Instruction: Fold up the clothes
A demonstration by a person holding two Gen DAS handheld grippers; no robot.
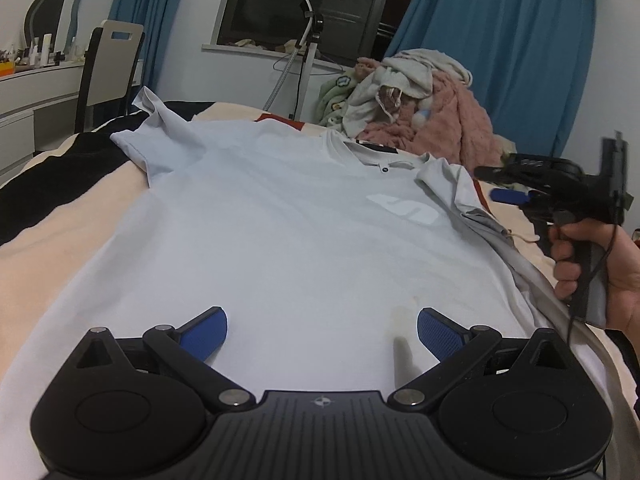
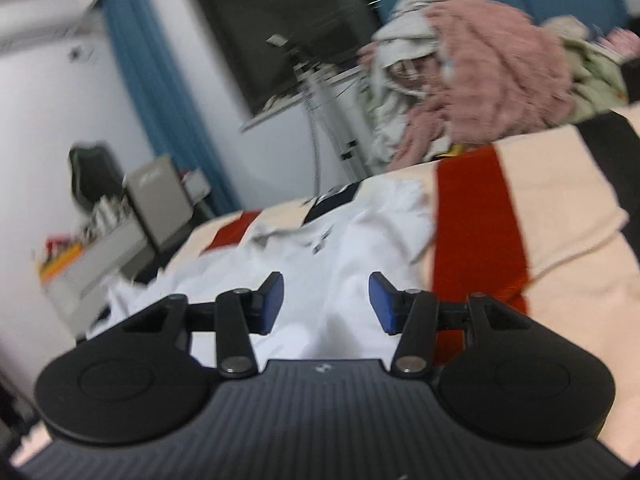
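A pale grey T-shirt [image 1: 288, 232] lies spread flat on the bed, collar at the far end, with a white logo [image 1: 404, 209] on the chest. My left gripper [image 1: 322, 334] is open and empty, just above the shirt's near hem. My right gripper [image 1: 504, 188], held in a hand, hovers by the shirt's right sleeve [image 1: 452, 188]. In the right wrist view, which is blurred, the right gripper [image 2: 326, 304] is open and empty above the shirt [image 2: 340, 248].
The bed cover [image 2: 560, 240] is cream with red and black bands. A heap of clothes with a pink fleece [image 1: 444, 120] lies at the far right. A chair [image 1: 108, 68] and a dresser [image 1: 36, 96] stand at the left.
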